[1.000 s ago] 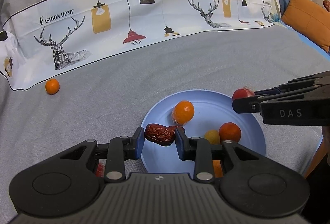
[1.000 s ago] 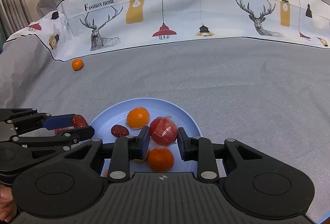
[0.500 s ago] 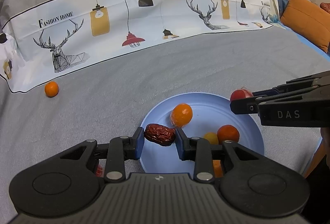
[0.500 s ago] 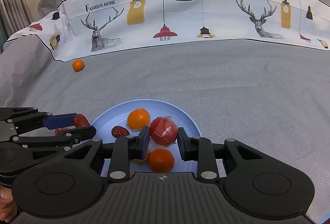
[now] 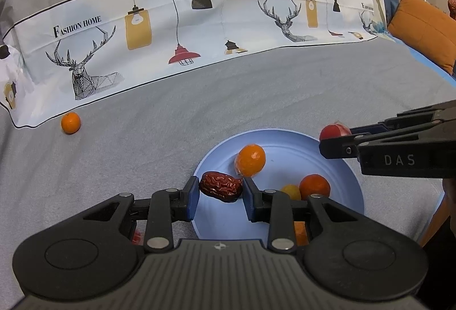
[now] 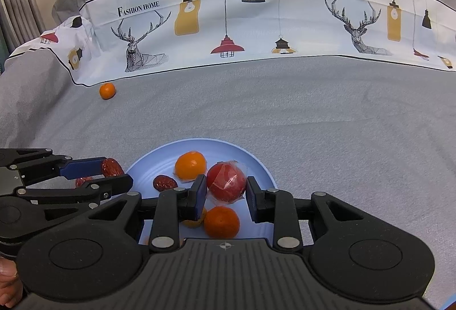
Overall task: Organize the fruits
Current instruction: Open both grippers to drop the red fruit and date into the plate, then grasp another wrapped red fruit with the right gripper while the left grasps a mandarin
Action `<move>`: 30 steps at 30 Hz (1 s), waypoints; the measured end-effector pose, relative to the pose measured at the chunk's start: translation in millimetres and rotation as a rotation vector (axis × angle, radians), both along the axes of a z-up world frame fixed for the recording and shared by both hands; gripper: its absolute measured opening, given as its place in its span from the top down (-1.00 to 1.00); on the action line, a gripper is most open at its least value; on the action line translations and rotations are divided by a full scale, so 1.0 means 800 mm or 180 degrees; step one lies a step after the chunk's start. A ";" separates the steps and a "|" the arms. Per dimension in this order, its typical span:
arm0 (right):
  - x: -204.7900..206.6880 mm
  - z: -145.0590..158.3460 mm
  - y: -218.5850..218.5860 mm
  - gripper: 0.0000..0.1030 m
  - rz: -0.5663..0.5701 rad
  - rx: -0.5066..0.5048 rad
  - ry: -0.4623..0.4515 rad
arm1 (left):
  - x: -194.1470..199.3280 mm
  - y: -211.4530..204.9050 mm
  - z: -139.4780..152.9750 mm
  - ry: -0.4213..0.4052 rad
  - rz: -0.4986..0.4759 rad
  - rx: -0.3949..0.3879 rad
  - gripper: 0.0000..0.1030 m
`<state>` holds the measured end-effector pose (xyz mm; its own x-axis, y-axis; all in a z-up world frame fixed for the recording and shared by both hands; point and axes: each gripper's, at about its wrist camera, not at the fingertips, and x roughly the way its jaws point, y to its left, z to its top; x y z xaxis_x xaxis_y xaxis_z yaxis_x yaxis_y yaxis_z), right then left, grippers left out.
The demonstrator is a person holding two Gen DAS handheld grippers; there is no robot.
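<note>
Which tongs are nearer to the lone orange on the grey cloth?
Left. The left tongs, holding a date, are on the plate's side facing the orange; the right tongs are beyond them.

Counts: one blue plate (image 6: 256, 164). Oranges, four: three on plate (image 6: 190, 166) (image 6: 221, 222) (image 6: 196, 221), one on bed at 10 o'clock (image 6: 107, 90). Red dates, three (image 5: 221, 186) (image 6: 164, 182) (image 6: 83, 181). One wrapped red fruit (image 6: 227, 181). Two claws (image 5: 220, 197) (image 6: 226, 196).
</note>
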<state>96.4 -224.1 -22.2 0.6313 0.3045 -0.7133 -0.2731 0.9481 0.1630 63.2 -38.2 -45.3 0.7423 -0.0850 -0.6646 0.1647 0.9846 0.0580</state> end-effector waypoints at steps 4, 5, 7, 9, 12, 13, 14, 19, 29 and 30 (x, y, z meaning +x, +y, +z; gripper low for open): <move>0.000 -0.001 0.001 0.38 -0.0035 -0.0009 0.0025 | 0.000 0.000 0.001 0.0001 0.0015 -0.0001 0.12; 0.000 -0.002 0.001 0.37 -0.0038 -0.0011 0.0029 | 0.000 0.000 0.001 -0.0005 0.0019 0.0005 0.11; 0.000 -0.001 0.001 0.30 -0.0044 -0.0019 0.0016 | 0.001 0.000 0.002 -0.0013 0.0022 -0.0005 0.01; 0.000 -0.001 0.002 0.21 -0.0056 -0.0025 0.0008 | 0.001 0.000 0.003 -0.0023 0.0042 -0.0004 0.00; 0.001 -0.002 0.001 0.05 -0.0088 -0.0041 0.0000 | 0.001 0.003 0.004 -0.0037 0.0086 -0.0007 0.00; 0.000 -0.001 0.002 0.04 -0.0097 -0.0046 -0.0006 | 0.002 0.004 0.005 -0.0038 0.0102 -0.0015 0.00; 0.000 -0.001 0.002 0.03 -0.0104 -0.0048 -0.0010 | 0.003 0.006 0.005 -0.0040 0.0122 -0.0022 -0.01; -0.001 0.001 0.004 0.02 -0.0105 -0.0059 -0.0040 | 0.005 0.016 0.010 -0.0073 0.0230 -0.0093 0.17; -0.009 0.017 0.025 0.65 0.0071 0.0036 -0.0333 | 0.011 0.074 0.058 -0.0396 0.0564 -0.0275 0.94; -0.009 0.019 0.029 0.66 0.0092 0.0066 -0.0370 | 0.015 0.087 0.064 -0.0416 0.0629 -0.0313 0.94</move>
<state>89.1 -201.1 -6.8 0.7000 0.3378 -0.6292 -0.3185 0.9363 0.1483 75.4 31.3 5.7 0.8300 0.0107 -0.5577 -0.0340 0.9989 -0.0314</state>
